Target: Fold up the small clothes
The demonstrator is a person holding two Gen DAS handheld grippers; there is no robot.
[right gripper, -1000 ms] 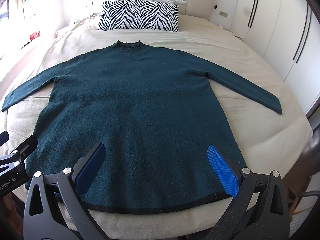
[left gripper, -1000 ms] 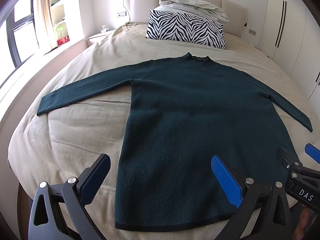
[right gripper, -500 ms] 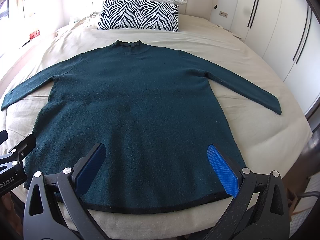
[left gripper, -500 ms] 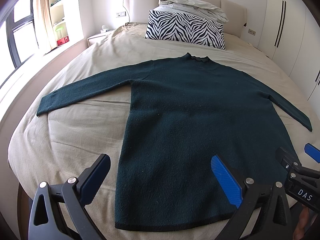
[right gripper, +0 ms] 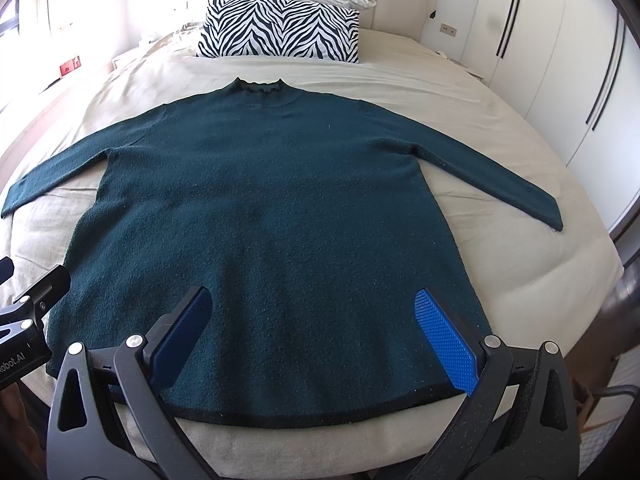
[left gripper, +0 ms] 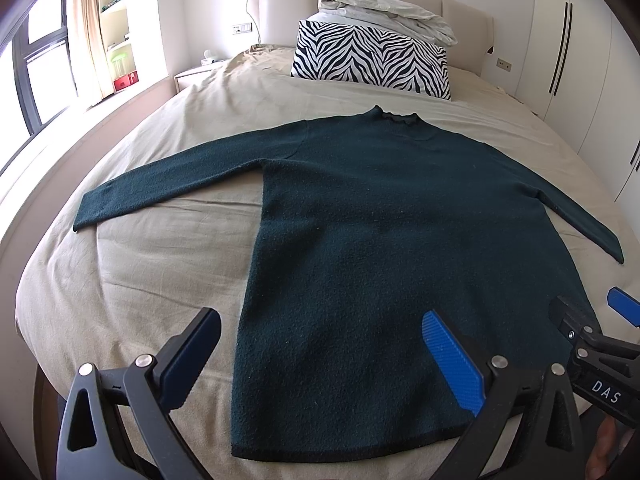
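A dark green long-sleeved sweater (left gripper: 400,240) lies flat on the bed, collar toward the headboard, both sleeves spread out; it also shows in the right wrist view (right gripper: 272,220). My left gripper (left gripper: 320,344) is open and empty, held above the sweater's lower left part near the hem. My right gripper (right gripper: 310,320) is open and empty above the lower right part of the hem. The right gripper's tip shows at the right edge of the left wrist view (left gripper: 592,340). The left gripper's tip shows at the left edge of the right wrist view (right gripper: 36,296).
The bed (left gripper: 140,260) has a beige sheet. A zebra-print pillow (left gripper: 368,60) and a folded white duvet (left gripper: 384,4) sit at the headboard. White wardrobes (right gripper: 560,60) stand on the right. A window and shelves (left gripper: 80,40) are on the left.
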